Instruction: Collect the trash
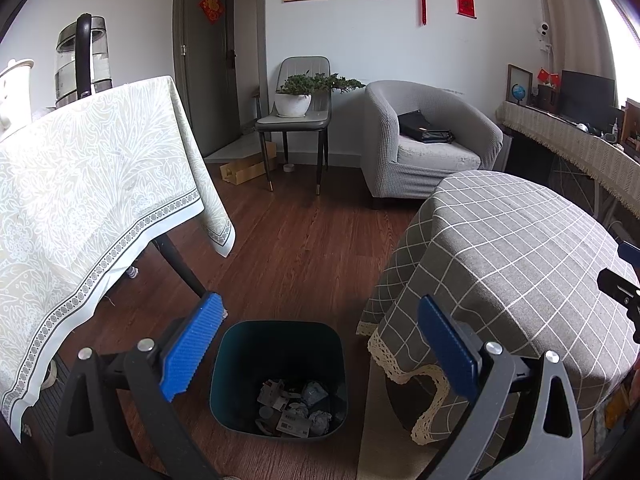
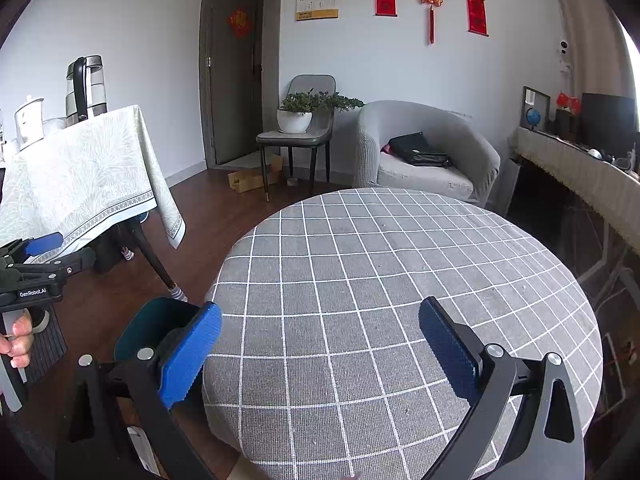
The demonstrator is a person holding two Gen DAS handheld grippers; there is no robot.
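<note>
My left gripper (image 1: 320,344) hangs with its jaws spread wide and empty above the bin (image 1: 280,376), crumpled trash (image 1: 294,408) lying at its bottom. My right gripper (image 2: 320,344), likewise wide apart, hovers over the checked tablecloth (image 2: 400,280). An armchair (image 1: 424,140) stands beyond.

Left gripper (image 1: 320,344) spread wide above bin (image 1: 280,336); bin mouth unobstructed, crumpled trash (image 1: 294,410) low inside. Bin sits on floor strip btwn round checked table (image 1: 520,248) on right & draped table (image 1: 92,184) w/ slanted leg (image 1: 180,264) on left. Right gripper (image 2: 320,344) apart over bare checked tabletop (image 2: 380,280).
</note>
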